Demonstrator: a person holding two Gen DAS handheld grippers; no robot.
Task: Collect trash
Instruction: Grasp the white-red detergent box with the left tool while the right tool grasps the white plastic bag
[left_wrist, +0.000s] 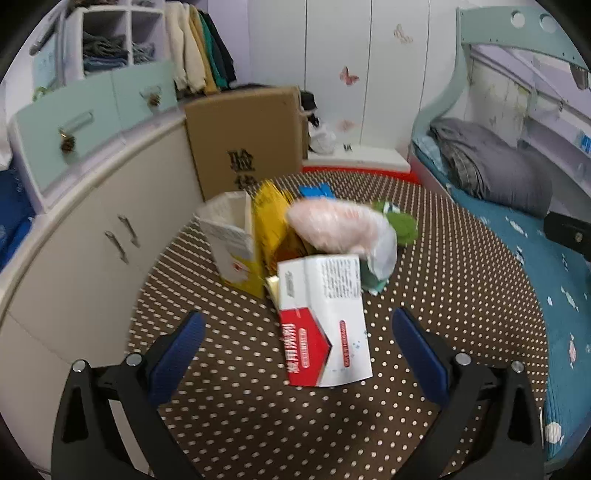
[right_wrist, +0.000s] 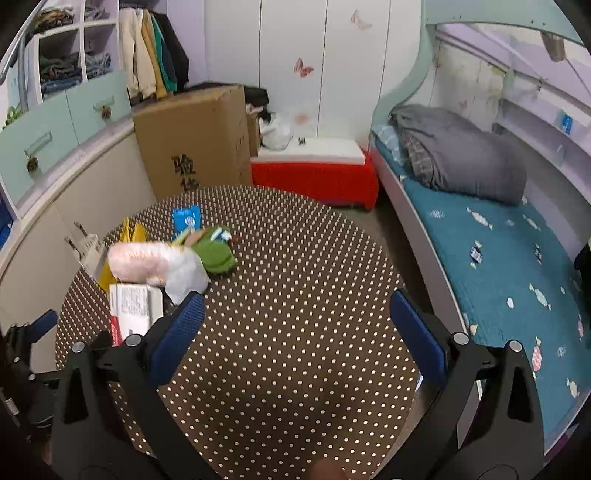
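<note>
Red-and-white carton (left_wrist: 325, 321) lies flat on the dotted desk (left_wrist: 240, 413) just ahead between the spread left claw (left_wrist: 297, 354), long axis pointing away; right claw (right_wrist: 295, 339) spread, empty.

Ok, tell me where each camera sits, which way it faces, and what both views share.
Left wrist: sits on the left gripper, looking forward and down over the polka-dot table at the red-and-white box lying ahead between its open blue fingers.
Right wrist: sits on the right gripper, further right, facing the bare table middle, with the bed alongside; the left gripper shows at its left edge.
Shared: the box, the pink bag, the green pouch, the cardboard carton.
</note>
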